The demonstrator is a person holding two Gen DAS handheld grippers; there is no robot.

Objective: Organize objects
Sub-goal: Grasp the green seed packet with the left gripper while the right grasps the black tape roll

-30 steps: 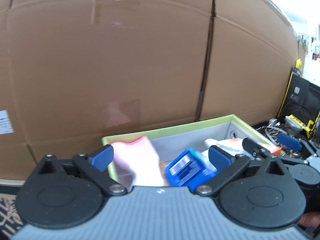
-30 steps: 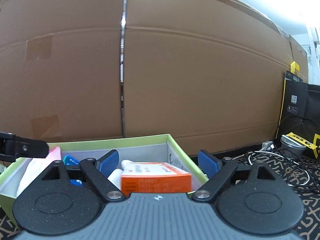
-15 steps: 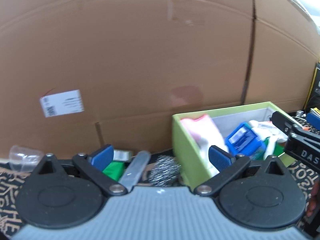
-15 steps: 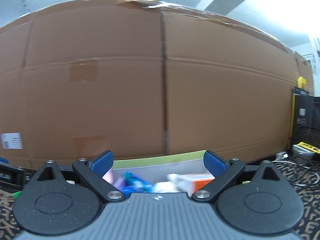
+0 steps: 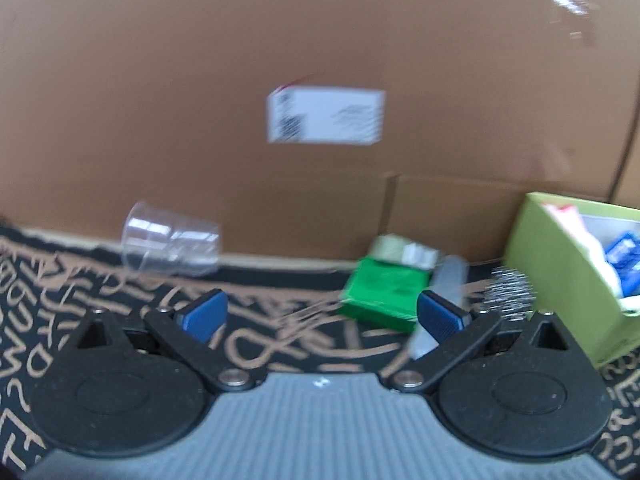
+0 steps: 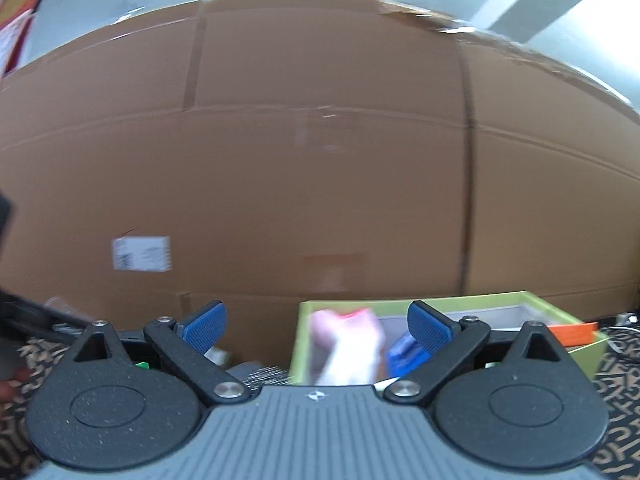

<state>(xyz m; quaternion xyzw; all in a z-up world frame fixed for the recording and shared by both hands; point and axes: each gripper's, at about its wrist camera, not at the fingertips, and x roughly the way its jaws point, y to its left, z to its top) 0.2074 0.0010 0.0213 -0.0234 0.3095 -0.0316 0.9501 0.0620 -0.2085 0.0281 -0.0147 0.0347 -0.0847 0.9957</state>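
While both the left gripper (image 5: 322, 314) and right gripper (image 6: 316, 328) stand spread and empty, the green packet (image 5: 384, 292) lies beside the green box (image 5: 560, 264); next seems picking it.

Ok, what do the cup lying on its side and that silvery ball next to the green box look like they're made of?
Cup: clear thin plastic, it seems; the cardboard shows through it. Silvery ball: probably a steel wire scourer, judging by its tangled shiny strands, though the view is blurred.
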